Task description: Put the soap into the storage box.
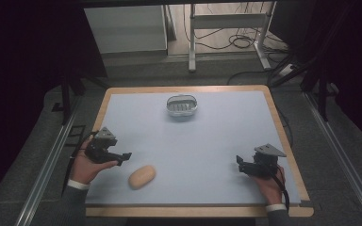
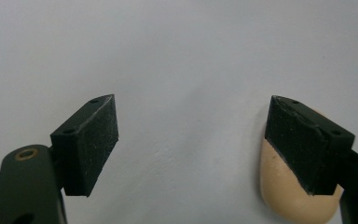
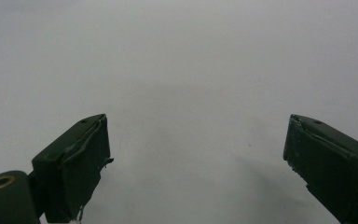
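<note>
The tan bread roll (image 1: 142, 176) lies on its side near the counter's front edge, left of centre, long axis slanting toward the far right. It sits free on the pale blue mat (image 1: 207, 141), nothing touching it.

My left claw (image 1: 124, 157) hangs just beside the roll's left end, jaws spread wide and aimed across the counter toward it. In the left gripper view the roll (image 2: 286, 196) shows behind the right-hand pad (image 2: 298, 149), partly hidden by it, so the roll is off to one side of the gap rather than between the pads. Judgement: I hold the claw wide because the roll is broad and soft; the opening needs to straddle it before closing, and the approach needs a shift toward the roll to centre it.

My right claw (image 1: 240, 163) is near the front right corner, well apart from the roll, jaws also spread with only bare mat between them. Judgement: it is parked out of the way, not needed for this pick.

A small metal basket (image 1: 182, 105) stands near the far edge at centre, open side up, well apart from both claws. Judgement: likely the roll's destination; its position leaves a clear straight path from the roll.
</note>
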Tool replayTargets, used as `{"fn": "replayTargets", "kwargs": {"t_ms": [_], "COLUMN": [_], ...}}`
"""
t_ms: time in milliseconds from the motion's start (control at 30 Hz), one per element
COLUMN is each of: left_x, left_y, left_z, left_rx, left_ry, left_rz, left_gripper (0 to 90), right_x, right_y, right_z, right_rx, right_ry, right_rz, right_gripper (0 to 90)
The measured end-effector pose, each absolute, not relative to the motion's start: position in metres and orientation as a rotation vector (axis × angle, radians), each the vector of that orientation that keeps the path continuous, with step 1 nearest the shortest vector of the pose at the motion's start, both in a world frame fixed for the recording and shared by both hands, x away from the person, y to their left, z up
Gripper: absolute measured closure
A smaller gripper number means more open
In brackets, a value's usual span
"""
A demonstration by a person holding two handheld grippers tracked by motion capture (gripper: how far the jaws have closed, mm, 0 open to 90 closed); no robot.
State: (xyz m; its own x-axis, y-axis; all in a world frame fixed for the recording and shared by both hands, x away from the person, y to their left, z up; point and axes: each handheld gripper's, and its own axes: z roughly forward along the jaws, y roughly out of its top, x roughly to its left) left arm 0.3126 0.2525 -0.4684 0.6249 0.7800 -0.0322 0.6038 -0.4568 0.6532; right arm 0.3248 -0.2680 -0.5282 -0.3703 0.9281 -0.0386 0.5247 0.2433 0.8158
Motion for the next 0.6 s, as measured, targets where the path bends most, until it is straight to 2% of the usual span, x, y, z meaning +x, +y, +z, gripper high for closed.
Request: {"fn": "replayTargets", "kwargs": {"t_ms": [300,600], "left_x": [0.310,0.303], "left_y": [0.229,0.210], "left_z": [-0.464,-0.476], "left_rx": [2.327,2.402], "left_ry": [0.985,0.955], "left_rz": [0.318,0.269], "left_gripper": [18.5,18.5], "right_x": [0.325,0.325], "right_y": [-0.268,-0.268], "right_z": [-0.528,-0.528], "right_rx": [1.324,1.324], "right_ry": [1.991,1.991], "right_rz": [0.995,0.994], "right_gripper": [7.9,8.3]}}
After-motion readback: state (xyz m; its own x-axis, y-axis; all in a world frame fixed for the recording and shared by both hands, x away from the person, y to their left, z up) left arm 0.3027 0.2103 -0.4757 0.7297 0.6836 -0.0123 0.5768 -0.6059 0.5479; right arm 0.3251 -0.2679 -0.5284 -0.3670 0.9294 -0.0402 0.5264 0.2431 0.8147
